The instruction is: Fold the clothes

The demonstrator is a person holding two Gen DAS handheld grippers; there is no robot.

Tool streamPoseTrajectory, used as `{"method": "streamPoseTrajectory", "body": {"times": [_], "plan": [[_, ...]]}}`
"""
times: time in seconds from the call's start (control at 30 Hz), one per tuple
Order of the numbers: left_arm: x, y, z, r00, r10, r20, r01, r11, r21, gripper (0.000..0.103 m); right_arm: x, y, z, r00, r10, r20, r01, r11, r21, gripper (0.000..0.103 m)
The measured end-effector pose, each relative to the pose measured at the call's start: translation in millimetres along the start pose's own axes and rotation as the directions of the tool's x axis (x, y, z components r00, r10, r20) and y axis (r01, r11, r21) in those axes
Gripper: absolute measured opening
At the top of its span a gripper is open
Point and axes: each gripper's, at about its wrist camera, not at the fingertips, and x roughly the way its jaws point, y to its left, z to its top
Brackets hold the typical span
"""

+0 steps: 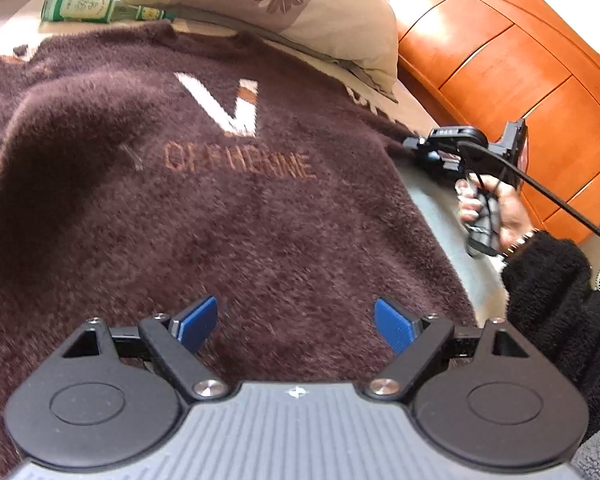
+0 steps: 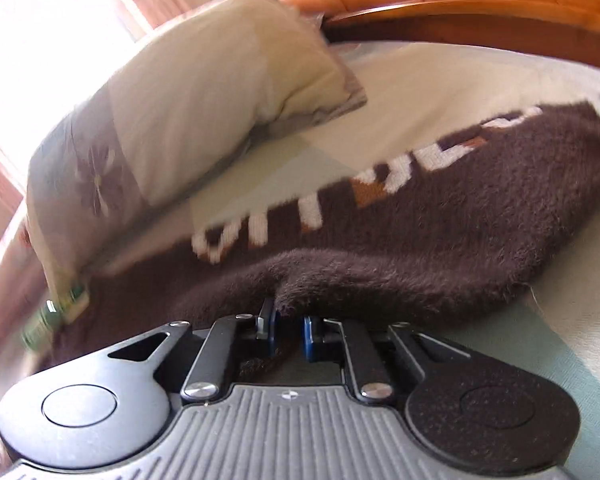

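Observation:
A fuzzy dark brown sweater (image 1: 204, 200) with a white V and orange lettering lies spread on the bed. My left gripper (image 1: 296, 324) hovers over its near part, wide open and empty, blue pads apart. My right gripper (image 2: 288, 328) is shut on a bunched edge of the sweater (image 2: 380, 264), with fabric pinched between its blue pads. In the left wrist view the right gripper (image 1: 410, 144) shows at the sweater's right edge, held by a hand in a black fleece sleeve.
A beige pillow with flower print (image 1: 300, 12) lies at the head of the bed, also in the right wrist view (image 2: 204, 112). A green bottle (image 1: 100, 10) lies beside it. An orange wooden headboard (image 1: 520, 80) stands on the right. The pale bedsheet (image 2: 420, 92) surrounds the sweater.

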Motion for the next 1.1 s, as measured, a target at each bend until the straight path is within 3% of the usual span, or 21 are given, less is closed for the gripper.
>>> {"method": "streamPoseTrajectory", "body": {"times": [0.03, 0.07, 0.23, 0.33, 0.4, 0.53, 0.7, 0.8, 0.9, 1.0, 1.1], "plan": [[1.1, 1.5, 3.1, 1.000, 0.012, 0.007, -0.012, 1.000, 0.009, 0.086, -5.6, 6.6, -1.8, 1.000, 0.009, -0.019, -0.010, 0.999, -0.041, 0.031], [2.1, 2.9, 6.2, 1.000, 0.023, 0.014, -0.023, 1.000, 0.018, 0.086, -13.4, 15.5, -7.0, 0.999, 0.020, -0.031, -0.022, 0.996, -0.090, 0.033], [7.4, 10.2, 21.6, 0.995, 0.080, 0.052, -0.083, 0.995, 0.063, 0.086, -49.3, 59.1, -40.3, 0.979, 0.184, -0.088, -0.202, 0.934, -0.294, 0.033], [30.0, 17.4, 29.7, 0.991, 0.130, 0.037, -0.132, 0.988, 0.081, 0.086, -37.7, 88.4, -69.9, 0.963, 0.201, -0.180, -0.257, 0.890, -0.377, 0.033], [44.4, 23.1, 25.2, 0.989, 0.147, -0.014, -0.146, 0.987, 0.070, 0.086, -21.9, 100.9, -97.3, 0.964, 0.133, -0.229, -0.222, 0.876, -0.428, 0.033], [31.7, 19.6, -6.7, 0.985, 0.171, -0.034, -0.166, 0.978, 0.123, 0.088, -43.2, 92.7, -134.2, 0.976, 0.124, -0.176, -0.190, 0.882, -0.432, 0.034], [-3.6, 19.9, -53.8, 0.987, 0.155, -0.036, -0.150, 0.981, 0.125, 0.095, -91.2, 55.1, -161.0, 0.963, 0.174, -0.207, -0.236, 0.914, -0.329, 0.034], [-16.3, 17.8, -58.1, 0.989, 0.141, -0.052, -0.131, 0.979, 0.154, 0.095, -105.0, 54.1, -151.5, 0.954, 0.152, -0.257, -0.231, 0.922, -0.310, 0.038], [-17.8, 15.3, -33.2, 0.993, 0.121, -0.002, -0.119, 0.980, 0.161, 0.095, -104.7, 73.1, -126.9, 0.974, 0.157, -0.163, -0.209, 0.902, -0.378, 0.049], [-6.9, 17.7, -1.4, 0.995, 0.090, 0.051, -0.096, 0.987, 0.131, 0.095, -75.3, 96.6, -96.0, 0.975, 0.194, -0.112, -0.223, 0.893, -0.391, 0.052], [18.5, 29.6, 23.3, 0.996, 0.074, 0.044, -0.076, 0.996, 0.050, 0.095, -29.2, 107.8, -78.8, 0.985, 0.142, -0.094, -0.168, 0.907, -0.385, 0.052]]}}
